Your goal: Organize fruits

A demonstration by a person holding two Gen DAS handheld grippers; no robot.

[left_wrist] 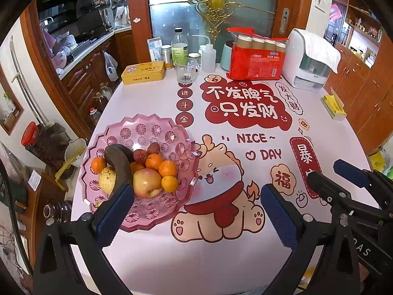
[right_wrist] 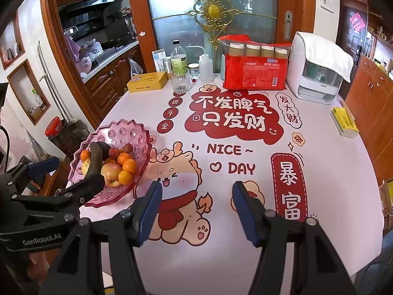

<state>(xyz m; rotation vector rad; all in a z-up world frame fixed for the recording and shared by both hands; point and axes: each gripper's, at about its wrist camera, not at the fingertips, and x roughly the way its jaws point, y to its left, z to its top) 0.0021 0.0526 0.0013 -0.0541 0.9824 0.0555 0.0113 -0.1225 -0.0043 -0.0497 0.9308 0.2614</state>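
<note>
A pink plastic fruit bowl (left_wrist: 137, 127) stands at the table's left side. It holds a red-yellow apple (left_wrist: 147, 182), several oranges (left_wrist: 168, 168), a dark overripe banana (left_wrist: 118, 162), a pear (left_wrist: 107, 180) and lychees (left_wrist: 153, 148). My left gripper (left_wrist: 196, 209) is open and empty, low over the table just right of the bowl. My right gripper (right_wrist: 196, 209) is open and empty above the dog print on the tablecloth; it also shows in the left wrist view (left_wrist: 329, 174). The bowl (right_wrist: 127, 132) and the left gripper (right_wrist: 71, 174) show at left in the right wrist view.
At the table's back stand a yellow tin (left_wrist: 143, 72), a glass (left_wrist: 186, 71), bottles (left_wrist: 179, 49), a red pack of cups (left_wrist: 255, 56) and a white appliance (left_wrist: 309, 61). A yellow tissue box (left_wrist: 333, 107) lies at the right edge. Cabinets flank both sides.
</note>
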